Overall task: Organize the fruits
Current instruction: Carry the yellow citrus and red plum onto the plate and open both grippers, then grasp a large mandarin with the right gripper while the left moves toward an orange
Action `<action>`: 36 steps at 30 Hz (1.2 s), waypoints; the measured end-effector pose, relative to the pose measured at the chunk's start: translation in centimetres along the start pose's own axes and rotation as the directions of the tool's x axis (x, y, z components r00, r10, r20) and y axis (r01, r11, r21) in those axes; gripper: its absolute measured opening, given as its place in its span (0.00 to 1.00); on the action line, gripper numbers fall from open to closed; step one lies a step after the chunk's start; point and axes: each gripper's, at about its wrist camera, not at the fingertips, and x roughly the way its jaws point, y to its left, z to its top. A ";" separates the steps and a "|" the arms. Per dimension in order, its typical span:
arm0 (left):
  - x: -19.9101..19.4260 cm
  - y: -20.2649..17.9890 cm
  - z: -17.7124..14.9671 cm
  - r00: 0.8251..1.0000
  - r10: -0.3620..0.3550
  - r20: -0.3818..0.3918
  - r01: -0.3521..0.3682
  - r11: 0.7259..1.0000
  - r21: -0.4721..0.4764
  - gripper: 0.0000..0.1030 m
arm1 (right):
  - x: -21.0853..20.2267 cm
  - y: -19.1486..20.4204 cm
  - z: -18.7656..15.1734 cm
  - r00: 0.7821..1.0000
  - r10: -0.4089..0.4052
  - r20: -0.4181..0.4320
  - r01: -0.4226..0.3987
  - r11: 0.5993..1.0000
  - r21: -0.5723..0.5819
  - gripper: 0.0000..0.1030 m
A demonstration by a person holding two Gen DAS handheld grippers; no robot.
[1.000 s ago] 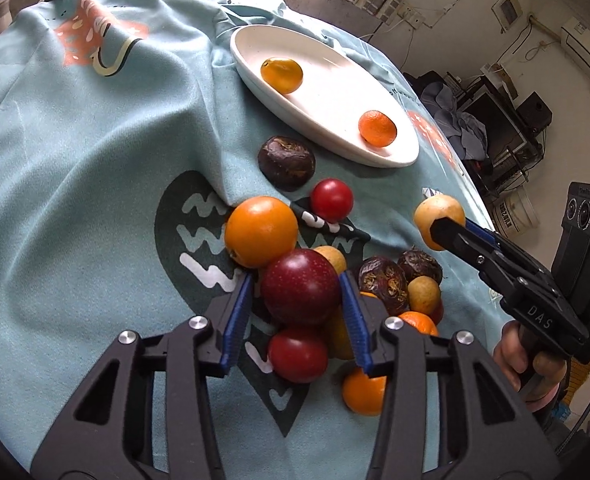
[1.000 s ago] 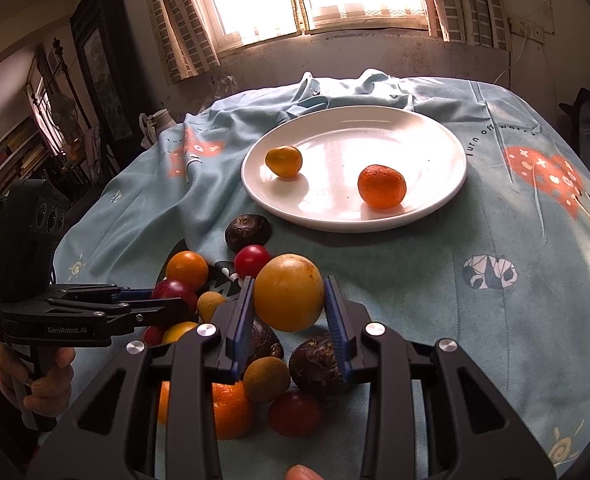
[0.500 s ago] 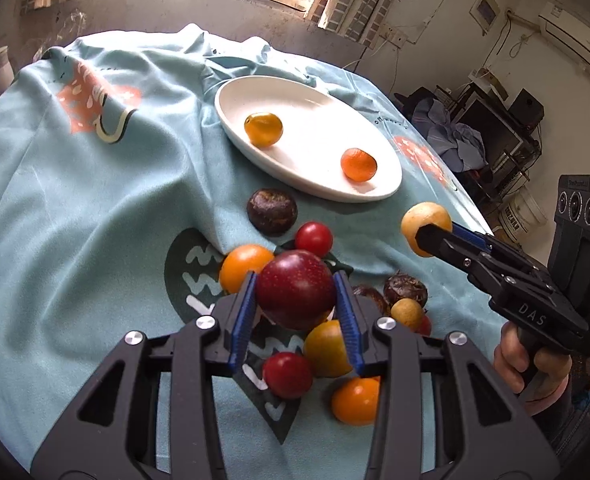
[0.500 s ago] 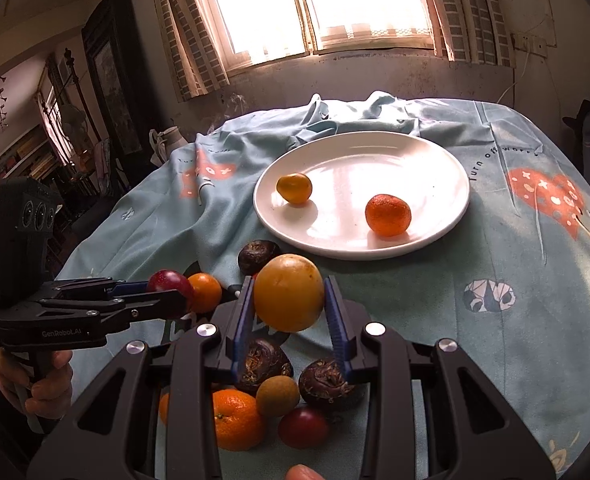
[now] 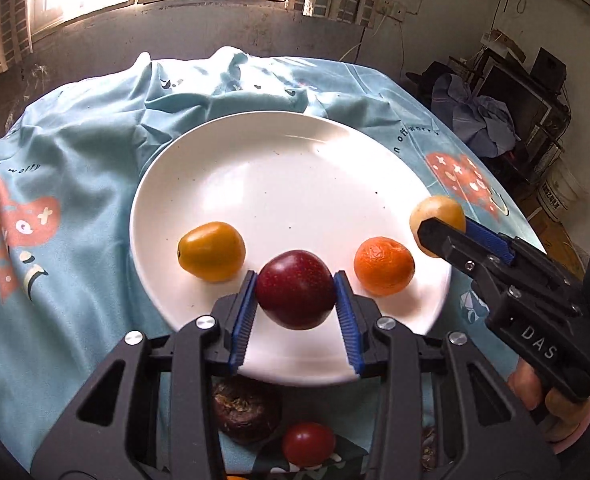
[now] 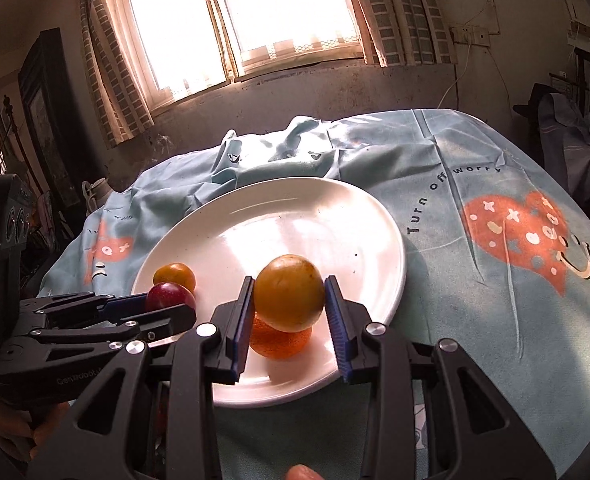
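left gripper (image 5: 296, 295): my fingers clamp the red plum (image 5: 295, 294) over the near rim of the white plate (image 5: 295, 184) | right gripper (image 6: 289, 304): fingers clamp the yellow fruit (image 6: 289, 296) above the tangerine (image 6: 283, 340) | small orange fruit (image 5: 211, 250) lies on plate | teal cloth (image 5: 75, 160) covers the desk

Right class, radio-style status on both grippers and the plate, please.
Left gripper shut on red plum. Right gripper shut on yellow fruit. Both over white plate. Tangerine and small orange fruit already there; middle free.
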 end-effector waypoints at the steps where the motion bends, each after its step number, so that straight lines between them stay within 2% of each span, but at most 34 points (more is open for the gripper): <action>1: 0.3 0.0 0.0 1.000 0.002 -0.007 -0.002 1.000 0.003 0.38 | 0.1 0.0 -0.1 1.000 0.004 -0.002 -0.004 1.000 -0.002 0.34; 2: 0.5 0.0 0.0 1.000 0.006 -0.018 -0.006 1.000 0.006 0.39 | 0.2 0.1 -0.1 1.000 0.008 -0.004 -0.008 1.000 -0.006 0.36; 3: 0.6 0.0 -0.1 0.999 0.013 -0.029 -0.013 1.000 0.005 0.39 | 0.2 0.2 -0.1 1.000 0.011 -0.006 -0.011 1.000 -0.008 0.50; 4: 0.4 0.1 -0.1 1.000 0.019 -0.024 -0.019 1.000 0.003 0.52 | 0.1 0.3 -0.1 1.000 0.005 -0.009 -0.005 1.000 -0.010 0.62; 5: -0.2 0.3 -0.1 0.999 0.044 0.003 -0.044 0.999 -0.005 0.67 | -0.4 0.3 -0.1 1.000 -0.005 0.003 0.005 1.000 -0.006 0.67; 7: -2.2 0.6 -0.5 0.995 0.069 0.066 -0.068 0.998 -0.008 0.77 | -1.5 0.6 0.0 1.000 0.004 0.020 -0.004 1.000 -0.012 0.67; 10: -5.3 1.0 -1.9 0.994 0.065 0.091 -0.067 0.998 0.016 0.82 | -3.1 1.5 -0.4 0.999 0.028 0.023 -0.027 0.999 -0.038 0.67; 14: -9.4 2.2 -5.7 0.980 0.111 0.162 -0.112 0.994 -0.005 0.94 | -4.9 3.1 -2.2 0.994 0.100 -0.032 -0.102 0.993 -0.054 0.67; 17: -11.0 2.9 -8.6 0.968 0.162 0.193 -0.164 0.986 -0.007 0.95 | -6.7 5.1 -4.0 0.992 0.121 -0.044 -0.126 0.985 -0.116 0.67; 20: -11.7 3.7 -11.0 0.957 0.209 0.202 -0.208 0.978 -0.027 0.95 | -8.2 7.5 -6.0 0.994 0.104 -0.043 -0.111 0.962 -0.250 0.67; 22: -11.6 4.3 -11.5 0.959 0.228 0.167 -0.224 0.974 -0.042 0.95 | -8.9 9.0 -7.0 0.994 0.086 -0.060 -0.101 0.942 -0.320 0.67; 26: -11.7 6.1 -11.8 0.971 0.212 0.111 -0.198 0.972 -0.123 0.95 | -10.7 11.0 -9.2 0.981 0.152 -0.117 -0.188 0.882 -0.432 0.67; 27: -11.7 6.5 -11.9 0.973 0.206 0.107 -0.190 0.971 -0.147 0.95 | -10.9 11.2 -9.7 0.982 0.149 -0.116 -0.185 0.874 -0.449 0.67; 29: -12.0 7.0 -12.1 0.974 0.204 0.102 -0.185 0.967 -0.173 0.95 | -10.9 11.3 -10.6 0.981 0.131 -0.140 -0.182 0.868 -0.462 0.67; 32: -12.3 7.2 -12.4 0.972 0.211 0.106 -0.190 0.966 -0.177 0.95 | -10.4 10.5 -11.3 0.966 0.143 -0.217 -0.222 0.887 -0.405 0.66; 33: -12.4 7.1 -12.4 0.971 0.214 0.107 -0.193 0.966 -0.175 0.95 | -10.3 10.3 -11.5 0.959 0.151 -0.238 -0.237 0.890 -0.390 0.60; 34: -12.5 7.1 -12.5 0.971 0.216 0.107 -0.196 0.965 -0.173 0.95 | -10.2 10.1 -11.8 0.957 0.152 -0.249 -0.240 0.894 -0.379 0.58; 35: -12.5 7.1 -12.6 0.970 0.217 0.107 -0.196 0.965 -0.173 0.95 | -10.2 10.0 -11.9 0.956 0.149 -0.252 -0.238 0.897 -0.372 0.49; 36: -12.5 7.1 -12.6 0.971 0.215 0.108 -0.194 0.965 -0.175 0.95 | -10.1 9.8 -11.9 0.954 0.148 -0.260 -0.239 0.901 -0.363 0.48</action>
